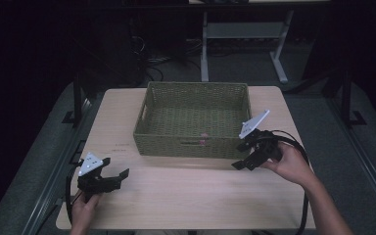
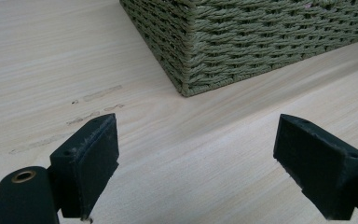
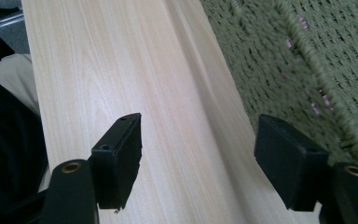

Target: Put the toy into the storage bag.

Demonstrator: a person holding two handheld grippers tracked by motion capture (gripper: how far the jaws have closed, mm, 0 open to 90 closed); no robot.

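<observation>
A green woven basket (image 1: 149, 134) stands at the middle back of the wooden table (image 1: 186, 188). Something small and pink (image 1: 203, 138) shows at its near wall. My left gripper (image 1: 116, 177) rests low at the front left of the table, open and holding nothing; in the left gripper view its jaws frame bare wood with the basket's corner (image 2: 186, 70) ahead. My right gripper (image 1: 240, 164) hovers just by the basket's near right corner, open and holding nothing; in the right gripper view the basket wall (image 3: 279, 70) runs along the right.
Dark floor surrounds the table. A white desk frame (image 1: 204, 49) and cables (image 1: 152, 61) lie beyond the far edge. Faint smudges (image 2: 93, 95) mark the wood left of the basket. A person's clothing (image 3: 9, 121) shows past the table edge in the right gripper view.
</observation>
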